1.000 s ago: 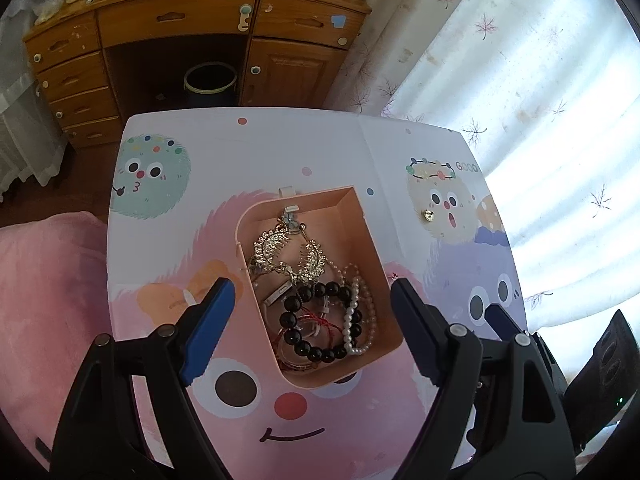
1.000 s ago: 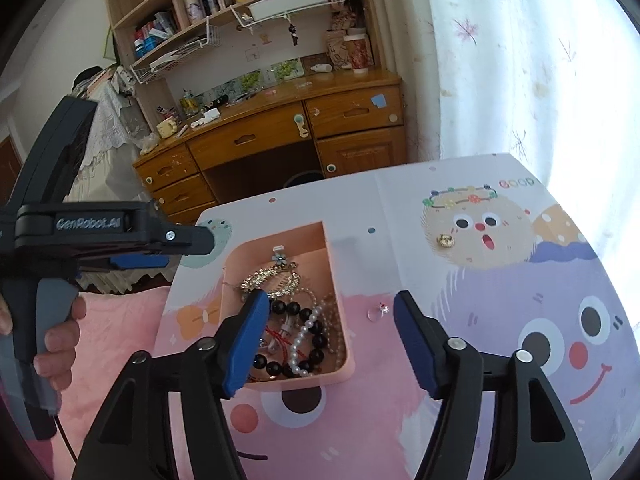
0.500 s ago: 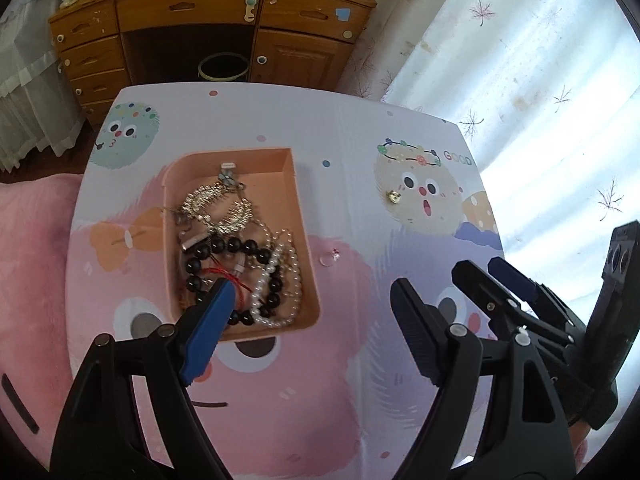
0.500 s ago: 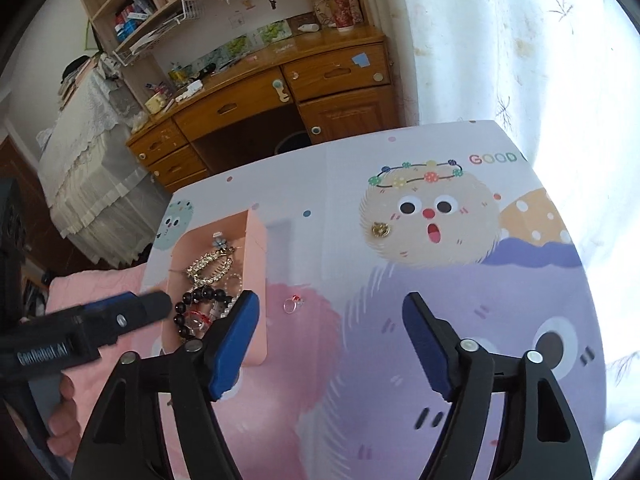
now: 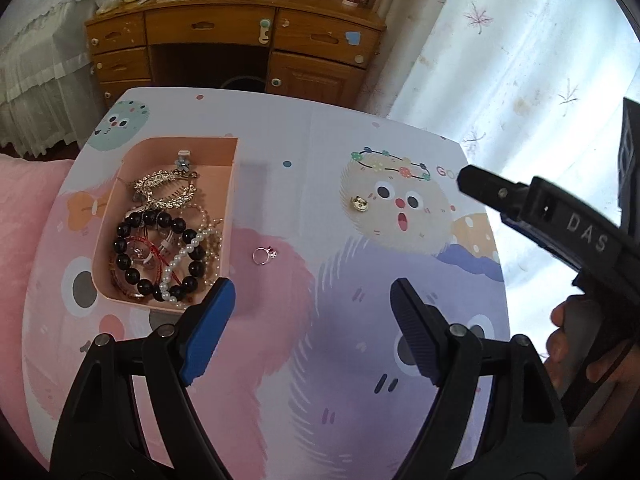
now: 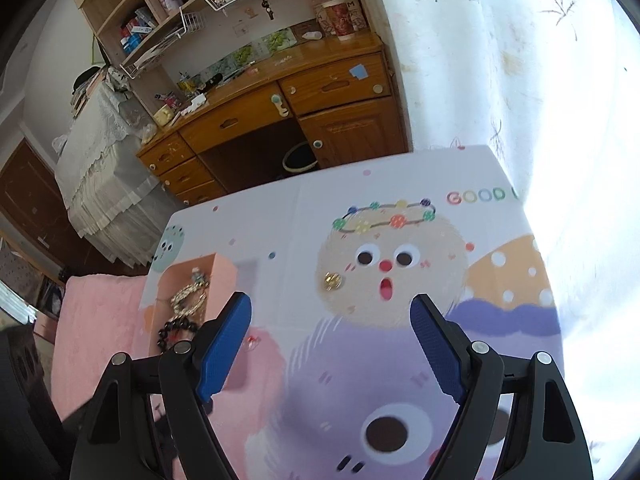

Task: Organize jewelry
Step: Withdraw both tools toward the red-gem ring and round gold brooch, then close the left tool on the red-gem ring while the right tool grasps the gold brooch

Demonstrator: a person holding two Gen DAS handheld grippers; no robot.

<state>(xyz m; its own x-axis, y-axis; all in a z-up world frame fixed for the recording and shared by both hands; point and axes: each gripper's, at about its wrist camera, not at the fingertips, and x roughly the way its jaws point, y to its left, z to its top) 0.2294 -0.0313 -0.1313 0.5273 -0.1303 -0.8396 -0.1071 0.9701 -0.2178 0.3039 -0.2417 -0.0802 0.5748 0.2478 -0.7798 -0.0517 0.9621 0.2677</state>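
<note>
Both pairs of jaws are held wide apart with nothing between them; those of the right gripper (image 6: 331, 344) have just been opening further, while the left gripper (image 5: 312, 332) is kept spread above the cartoon-printed table (image 5: 360, 400). Beyond and to the left of the left jaws, a pink tray (image 5: 230, 200) is seen already loaded with a black bead bracelet (image 5: 160, 256), a pearl string (image 5: 188, 256) and a gold hair comb (image 5: 166, 190). Two pieces are left outside it. A small ring (image 5: 264, 255) lies on the table just beside the tray's right wall, ahead of the left jaws. A gold earring (image 6: 332, 281) rests well apart from the tray, straight ahead between the right jaws and a little beyond their tips. The sorting is judged to be mostly done, with these two loose pieces yet to be picked up and placed in the tray. A hand (image 5: 576, 344) is seen gripping the right tool's handle.
</note>
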